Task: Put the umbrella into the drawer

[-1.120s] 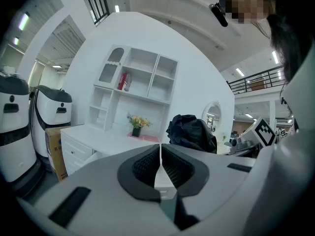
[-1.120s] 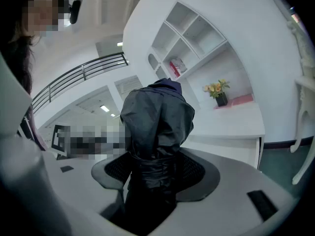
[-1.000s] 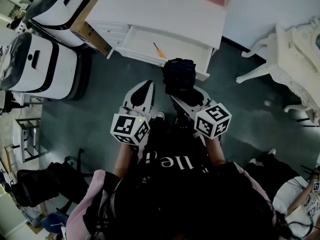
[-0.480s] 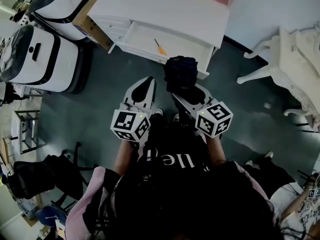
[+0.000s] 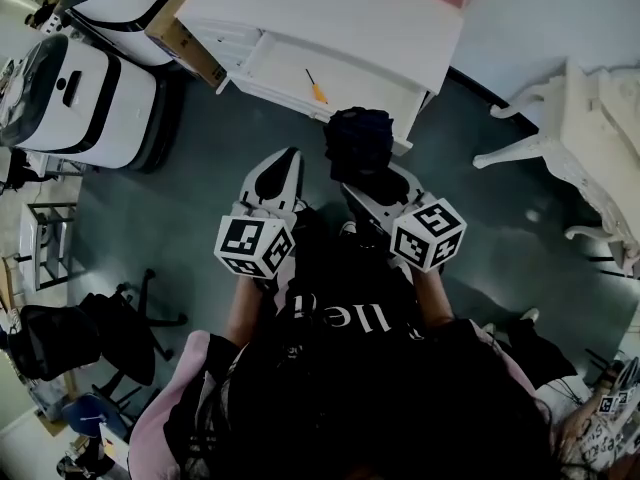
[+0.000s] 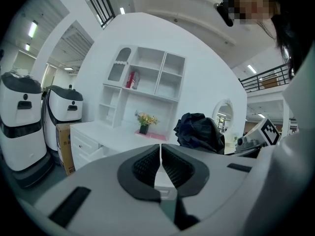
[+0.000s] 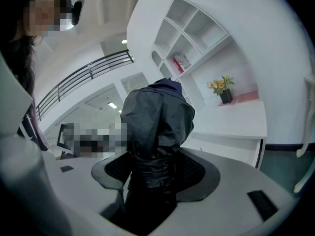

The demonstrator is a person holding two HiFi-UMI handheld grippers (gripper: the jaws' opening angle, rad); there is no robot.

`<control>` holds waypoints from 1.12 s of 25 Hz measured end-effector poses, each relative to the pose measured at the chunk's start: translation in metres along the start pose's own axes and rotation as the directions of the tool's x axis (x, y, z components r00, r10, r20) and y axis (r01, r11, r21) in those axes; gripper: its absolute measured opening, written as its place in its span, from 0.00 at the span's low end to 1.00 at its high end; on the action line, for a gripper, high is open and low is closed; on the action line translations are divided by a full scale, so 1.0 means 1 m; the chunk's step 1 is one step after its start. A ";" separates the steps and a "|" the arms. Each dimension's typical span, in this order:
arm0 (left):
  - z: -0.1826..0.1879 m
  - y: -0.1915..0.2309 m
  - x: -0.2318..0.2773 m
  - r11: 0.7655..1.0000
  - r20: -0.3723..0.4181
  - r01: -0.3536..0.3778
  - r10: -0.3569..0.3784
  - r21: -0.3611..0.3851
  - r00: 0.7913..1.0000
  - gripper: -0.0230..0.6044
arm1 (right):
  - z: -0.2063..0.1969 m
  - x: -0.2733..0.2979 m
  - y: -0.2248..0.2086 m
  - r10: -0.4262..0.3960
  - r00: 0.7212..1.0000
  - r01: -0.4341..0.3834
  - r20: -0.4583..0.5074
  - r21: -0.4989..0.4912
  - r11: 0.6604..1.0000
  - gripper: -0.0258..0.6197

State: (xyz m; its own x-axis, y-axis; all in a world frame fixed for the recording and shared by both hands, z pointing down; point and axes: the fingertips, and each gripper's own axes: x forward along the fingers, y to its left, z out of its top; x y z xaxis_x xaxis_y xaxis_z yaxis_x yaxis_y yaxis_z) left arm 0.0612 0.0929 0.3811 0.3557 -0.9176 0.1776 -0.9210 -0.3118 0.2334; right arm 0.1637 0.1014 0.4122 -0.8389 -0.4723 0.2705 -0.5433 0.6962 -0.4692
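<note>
From the head view, the right tongs (image 5: 364, 180) pinch a folded dark umbrella (image 5: 358, 140), held upright over the grey floor (image 5: 200, 168) just near of the open drawer (image 5: 290, 68); the drawer juts out from the white surface (image 5: 330, 13) at the far side, and an orange-handled screwdriver (image 5: 316, 88) lies inside it; the umbrella is outside the drawer, close to its near right corner; the left tongs (image 5: 288, 156) hang beside it on the left, carrying nothing; two white machines (image 5: 75, 93) stand at the far left, and a white chair (image 5: 585, 118) at the right.

In the left gripper view, the left tongs (image 6: 160, 161) are pressed together with nothing between the pads; the umbrella (image 6: 199, 131) shows to the right, beyond them; farther off stand the white surface (image 6: 113, 134), a flower pot (image 6: 143, 121) on it, and a shelf unit (image 6: 147, 85) above.

In the right gripper view, the right tongs (image 7: 155, 173) clamp the umbrella (image 7: 156, 117) about its strapped waist, both pads touching the cloth; its bunched top rises above them; the flower pot (image 7: 224, 91) stands at the far right on the surface (image 7: 231, 122).
</note>
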 end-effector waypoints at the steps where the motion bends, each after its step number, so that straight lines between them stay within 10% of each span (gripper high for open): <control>1: -0.001 0.001 0.002 1.000 -0.001 -0.005 0.005 -0.002 1.000 0.07 | 0.000 0.000 -0.002 0.001 1.000 -0.001 -0.004 0.001 1.000 0.47; 14: 0.006 0.036 0.048 1.000 -0.011 0.024 -0.025 -0.020 1.000 0.07 | 0.007 0.038 -0.033 -0.060 0.997 0.062 -0.042 0.025 0.998 0.47; 28: 0.059 0.169 0.126 0.982 -0.028 0.188 -0.188 0.002 0.982 0.07 | 0.061 0.200 -0.055 -0.168 0.985 0.171 -0.033 0.075 0.983 0.47</control>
State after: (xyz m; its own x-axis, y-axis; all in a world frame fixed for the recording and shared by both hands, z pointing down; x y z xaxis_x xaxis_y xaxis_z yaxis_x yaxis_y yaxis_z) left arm -0.0591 -0.0903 0.3868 0.5267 -0.8353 0.1576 -0.8381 -0.4793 0.2607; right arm 0.0283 -0.0645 0.4407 -0.7360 -0.5645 0.3737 -0.6743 0.5631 -0.4777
